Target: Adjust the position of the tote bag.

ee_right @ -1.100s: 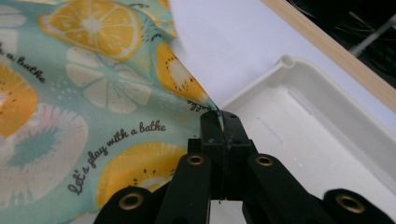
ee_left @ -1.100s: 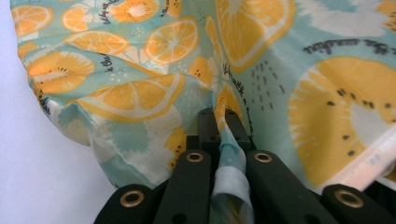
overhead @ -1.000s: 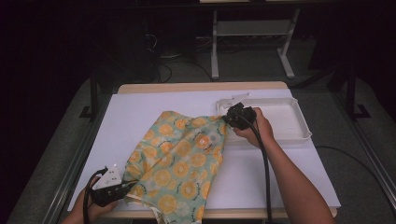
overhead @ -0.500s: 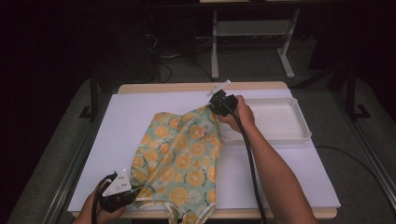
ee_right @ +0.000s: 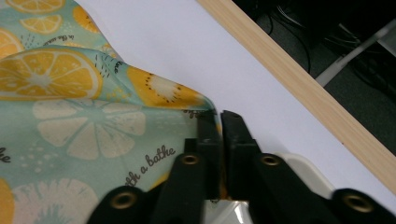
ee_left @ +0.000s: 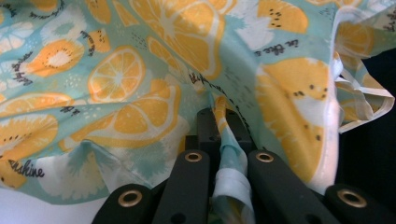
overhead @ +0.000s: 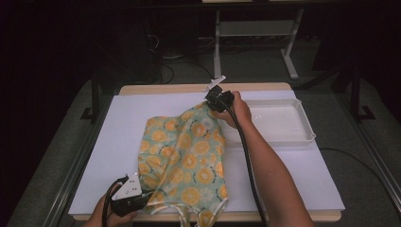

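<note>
The left gripper (ee_left: 224, 123) has its jaws closed on a white-trimmed edge of the fruit-print garment (overhead: 187, 158). The right gripper (ee_right: 218, 122) pinches the far corner, and its jaws have just been opening a little with cloth between them. Between both jaws the garment stretches over the white table cover (overhead: 127, 118); a white tray (overhead: 283, 124) lies beside the right jaws.
</note>
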Available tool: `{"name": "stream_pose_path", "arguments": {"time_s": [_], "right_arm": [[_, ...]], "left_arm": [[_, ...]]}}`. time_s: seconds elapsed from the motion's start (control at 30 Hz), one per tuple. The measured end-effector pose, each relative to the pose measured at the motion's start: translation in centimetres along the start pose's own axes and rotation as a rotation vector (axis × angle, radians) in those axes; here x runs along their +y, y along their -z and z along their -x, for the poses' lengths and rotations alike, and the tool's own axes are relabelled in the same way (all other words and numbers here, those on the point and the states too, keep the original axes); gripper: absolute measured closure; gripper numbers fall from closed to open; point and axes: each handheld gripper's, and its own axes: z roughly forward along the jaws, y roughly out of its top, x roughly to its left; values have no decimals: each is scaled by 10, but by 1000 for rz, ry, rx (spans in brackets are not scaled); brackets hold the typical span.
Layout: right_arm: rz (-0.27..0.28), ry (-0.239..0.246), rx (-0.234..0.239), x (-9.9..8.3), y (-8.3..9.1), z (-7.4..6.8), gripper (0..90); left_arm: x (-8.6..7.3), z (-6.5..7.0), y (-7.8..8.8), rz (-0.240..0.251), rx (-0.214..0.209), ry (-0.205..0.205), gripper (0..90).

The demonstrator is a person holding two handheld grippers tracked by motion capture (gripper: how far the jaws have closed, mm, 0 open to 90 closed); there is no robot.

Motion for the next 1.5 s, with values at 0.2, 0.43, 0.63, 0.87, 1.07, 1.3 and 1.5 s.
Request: {"name": "stream_pose_path", "arguments": {"time_s": [0.2,0.43,0.63,0.87,1.07,1.3,1.5], "right_arm": [[59,8,10,-14,26,-5,787],[145,-5,60,-43,75,-22,636],[150,39,196,-90,115,-66,476],[155,108,310,-136,144,-111,369],[114,17,432,-167,132,-130,326],[64,4,485,-176,111,-137,595],[82,38,455,-177,111,-139,900]], "left_arm": [[0,-4,2,19,-2,13,878],[7,-1,-3,15,-7,-11,870],[17,2,-8,13,-5,-41,857],[24,4,-11,22,7,-54,845],[24,-6,-9,51,40,-36,800],[18,-17,0,116,99,-8,649],[15,-24,11,170,133,17,494]]}}
